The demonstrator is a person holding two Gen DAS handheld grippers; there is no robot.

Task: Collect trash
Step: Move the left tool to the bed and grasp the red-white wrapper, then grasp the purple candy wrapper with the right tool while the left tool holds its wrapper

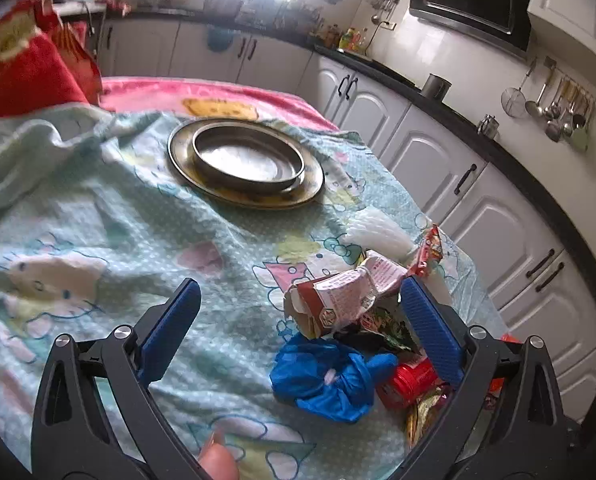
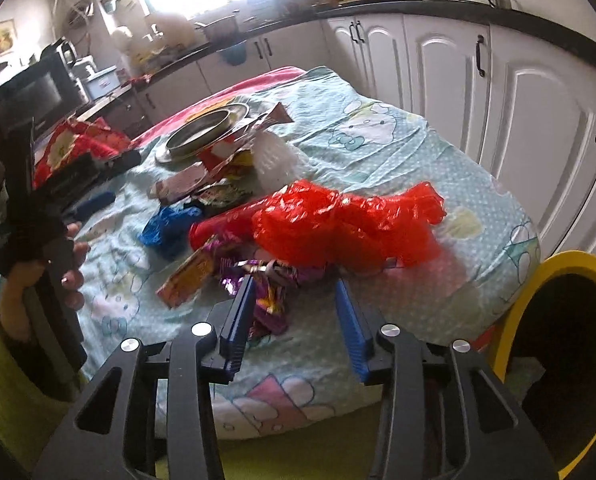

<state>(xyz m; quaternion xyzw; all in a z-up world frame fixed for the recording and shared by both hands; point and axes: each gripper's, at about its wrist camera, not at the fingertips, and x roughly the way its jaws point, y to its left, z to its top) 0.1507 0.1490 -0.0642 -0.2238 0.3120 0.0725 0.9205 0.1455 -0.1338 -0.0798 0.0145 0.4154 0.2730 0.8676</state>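
With my right gripper (image 2: pixel 293 312) half open and my left gripper (image 1: pixel 298 312) wide, neither gripping, I judged the purple wrapper (image 2: pixel 271 300) between the right jaws light, crinkly, best pinched mid-bunch.

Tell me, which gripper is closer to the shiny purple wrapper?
Right. The right gripper has the purple wrapper between its open fingers; the left gripper hovers farther off, beyond the blue bag.

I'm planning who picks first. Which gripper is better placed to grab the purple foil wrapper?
Right. The right gripper already has the purple foil wrapper between its open fingers. The left gripper, also open, faces the crumpled carton instead.
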